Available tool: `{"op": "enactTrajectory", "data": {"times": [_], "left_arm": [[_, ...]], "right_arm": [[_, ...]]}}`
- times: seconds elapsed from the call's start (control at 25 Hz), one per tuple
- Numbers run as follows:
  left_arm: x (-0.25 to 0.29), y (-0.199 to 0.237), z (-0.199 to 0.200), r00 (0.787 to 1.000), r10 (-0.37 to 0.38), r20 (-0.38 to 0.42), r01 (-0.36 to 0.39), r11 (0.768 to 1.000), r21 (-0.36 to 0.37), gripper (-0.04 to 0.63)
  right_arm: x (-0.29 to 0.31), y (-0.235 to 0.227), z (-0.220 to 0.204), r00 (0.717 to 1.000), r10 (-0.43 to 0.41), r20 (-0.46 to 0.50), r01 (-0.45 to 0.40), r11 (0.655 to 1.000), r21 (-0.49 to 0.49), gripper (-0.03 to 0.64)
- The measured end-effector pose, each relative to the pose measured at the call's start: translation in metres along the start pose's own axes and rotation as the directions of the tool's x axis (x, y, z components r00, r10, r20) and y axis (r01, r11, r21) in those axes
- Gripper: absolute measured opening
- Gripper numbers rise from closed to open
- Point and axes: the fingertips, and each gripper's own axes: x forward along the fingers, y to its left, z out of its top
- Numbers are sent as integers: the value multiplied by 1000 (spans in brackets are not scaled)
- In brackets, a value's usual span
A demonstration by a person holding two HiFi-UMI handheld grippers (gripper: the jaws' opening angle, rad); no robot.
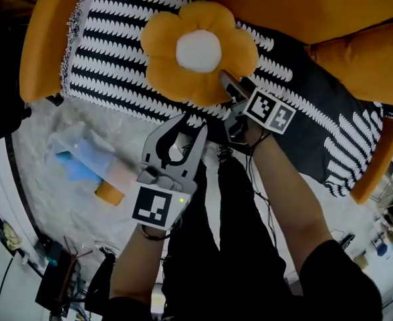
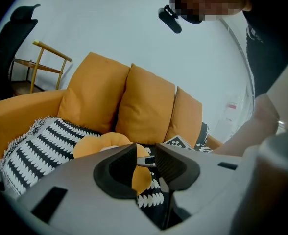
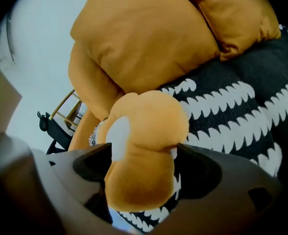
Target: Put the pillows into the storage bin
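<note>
Sofa (image 1: 43,39): orange fabric, black-and-white patterned throw (image 1: 109,52).
Flower pillow (image 1: 200,52): plush, rounded petals, on sofa.
Right hand-held gripper (image 3: 141,170): jaws wide, a petal between them.
Left hand-held gripper (image 2: 145,156): slightly apart, empty.

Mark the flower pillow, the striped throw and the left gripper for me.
flower pillow (image 1: 198,51), head view, its white centre.
striped throw (image 1: 109,65), head view, the part left of the pillow.
left gripper (image 1: 193,123), head view, between its open fingertips.
</note>
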Motion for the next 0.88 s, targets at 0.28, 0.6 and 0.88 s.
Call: {"op": "enactTrajectory", "data": {"times": [0.28, 0.6, 0.88], "left_arm": [[6, 23, -15, 1000, 10, -24, -11, 999, -43, 101], [-4, 10, 5, 1000, 16, 1, -16, 999, -32, 101], [-29, -7, 44, 997, 39, 72, -37, 999, -23, 101]], "right_arm": [[29, -9, -17, 991, -91, -93, 85, 994, -73, 264], [0, 18, 6, 997, -55, -51, 44, 979, -201, 172], [-52, 99, 51, 999, 36, 23, -18, 832, -555, 121]]}}
